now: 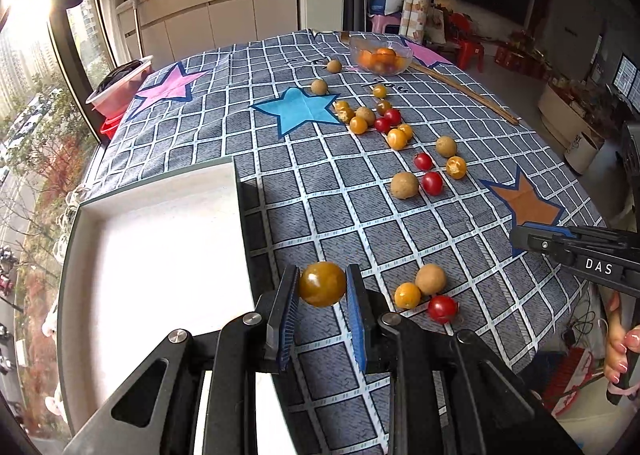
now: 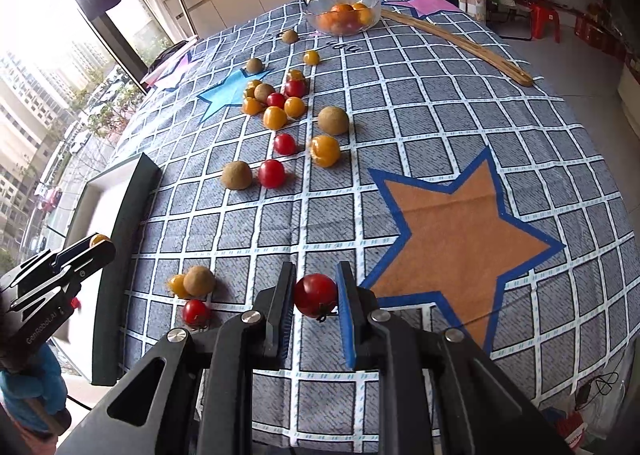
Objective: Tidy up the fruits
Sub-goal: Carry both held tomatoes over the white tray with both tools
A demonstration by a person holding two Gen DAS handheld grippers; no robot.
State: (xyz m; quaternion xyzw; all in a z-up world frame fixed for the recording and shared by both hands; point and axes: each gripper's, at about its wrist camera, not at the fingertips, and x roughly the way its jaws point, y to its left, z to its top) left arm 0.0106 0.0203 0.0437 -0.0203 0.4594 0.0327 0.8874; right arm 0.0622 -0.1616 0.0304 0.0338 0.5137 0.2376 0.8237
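Note:
My left gripper (image 1: 322,285) is shut on a yellow-brown cherry tomato (image 1: 322,283), held above the cloth just right of the white tray (image 1: 160,255). My right gripper (image 2: 316,295) is shut on a red cherry tomato (image 2: 315,294) above the cloth beside the orange star. The left gripper also shows in the right wrist view (image 2: 94,251) at the tray's edge. Many loose fruits lie on the cloth: red tomatoes (image 1: 433,183), orange ones (image 1: 407,295) and brown round fruits (image 1: 404,185). A glass bowl (image 1: 380,55) with orange fruit stands at the far end.
The checked tablecloth (image 1: 360,223) with stars covers the table. A long wooden stick (image 1: 464,93) lies at the far right. A pink bin (image 1: 120,91) stands off the table's far left. Windows are to the left, and the table edge is near on the right.

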